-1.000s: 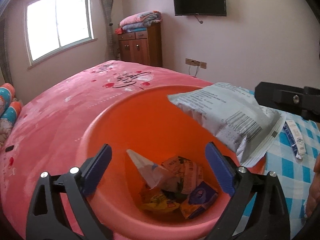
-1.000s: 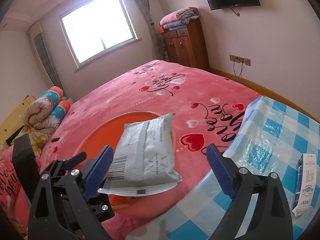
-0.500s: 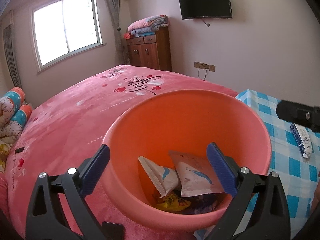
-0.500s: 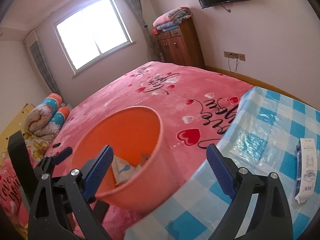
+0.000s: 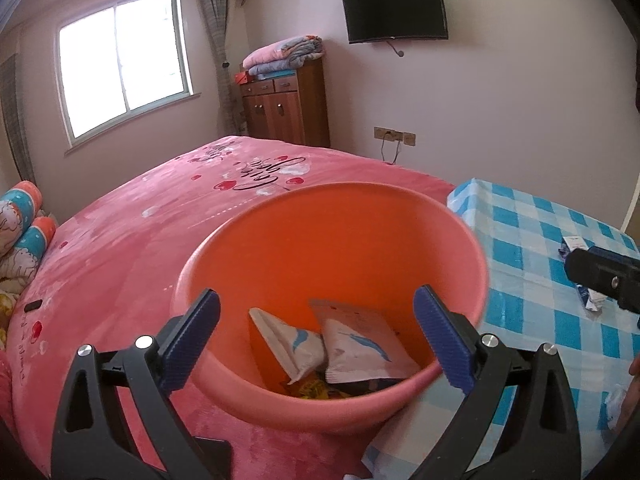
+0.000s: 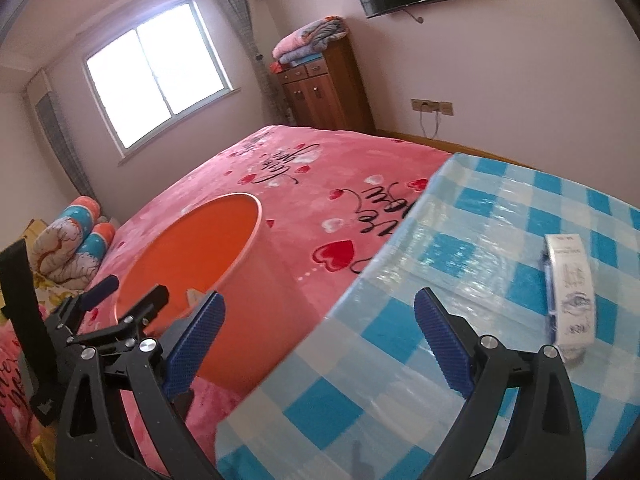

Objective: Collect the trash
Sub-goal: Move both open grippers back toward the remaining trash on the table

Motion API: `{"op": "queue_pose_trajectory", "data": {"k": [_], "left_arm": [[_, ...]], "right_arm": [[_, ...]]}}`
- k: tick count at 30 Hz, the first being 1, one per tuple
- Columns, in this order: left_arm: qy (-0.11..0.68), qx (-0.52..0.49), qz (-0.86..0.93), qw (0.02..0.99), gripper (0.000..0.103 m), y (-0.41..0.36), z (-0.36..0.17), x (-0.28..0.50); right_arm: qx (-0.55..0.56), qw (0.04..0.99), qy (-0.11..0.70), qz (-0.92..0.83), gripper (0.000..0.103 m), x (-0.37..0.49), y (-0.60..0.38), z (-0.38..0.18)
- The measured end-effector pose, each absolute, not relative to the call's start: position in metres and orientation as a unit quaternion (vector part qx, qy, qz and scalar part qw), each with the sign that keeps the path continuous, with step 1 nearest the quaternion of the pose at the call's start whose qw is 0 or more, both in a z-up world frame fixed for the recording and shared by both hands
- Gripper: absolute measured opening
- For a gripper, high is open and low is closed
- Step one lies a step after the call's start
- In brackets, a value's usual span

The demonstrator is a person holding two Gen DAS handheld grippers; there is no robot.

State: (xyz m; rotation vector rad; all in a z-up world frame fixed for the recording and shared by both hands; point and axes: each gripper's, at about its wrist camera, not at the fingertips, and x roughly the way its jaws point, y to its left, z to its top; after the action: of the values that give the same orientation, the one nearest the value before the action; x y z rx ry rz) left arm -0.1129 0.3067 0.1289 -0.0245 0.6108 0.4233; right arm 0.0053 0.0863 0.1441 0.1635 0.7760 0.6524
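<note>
An orange bucket (image 5: 332, 232) stands on the pink bed beside the checked table. Inside it lie two white packets with blue print (image 5: 360, 340) over a yellow wrapper. My left gripper (image 5: 318, 338) is open at the bucket's near rim, with nothing between its fingers. It also shows at the left of the right wrist view, by the bucket (image 6: 224, 264). My right gripper (image 6: 318, 340) is open and empty above the blue checked tablecloth (image 6: 480, 264). To its right a white and blue wrapper (image 6: 570, 292) lies flat on the cloth. The same wrapper (image 5: 574, 244) is partly hidden behind the right gripper's black body.
The pink heart-print blanket (image 5: 140, 240) covers the bed. Rolled bedding (image 6: 76, 240) lies at its left end. A wooden cabinet (image 5: 286, 108) with folded blankets stands at the far wall, near a window. A hand (image 5: 634, 368) shows at the right edge.
The grey packet that hung over the bucket has dropped inside it. My right gripper has swung right, over the checked cloth. My left gripper has drawn back from the bucket.
</note>
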Motion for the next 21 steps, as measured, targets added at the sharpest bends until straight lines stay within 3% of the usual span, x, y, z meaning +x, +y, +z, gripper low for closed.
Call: {"op": "queue_pose_trajectory", "data": {"k": [21], "left_arm": [[0.294,0.014,0.124,0.948,0.098,0.23,0.13,-0.133]], "right_arm": [[0.071,0.899,0.361,0.237,0.094,-0.055,0.011,0.142]]}}
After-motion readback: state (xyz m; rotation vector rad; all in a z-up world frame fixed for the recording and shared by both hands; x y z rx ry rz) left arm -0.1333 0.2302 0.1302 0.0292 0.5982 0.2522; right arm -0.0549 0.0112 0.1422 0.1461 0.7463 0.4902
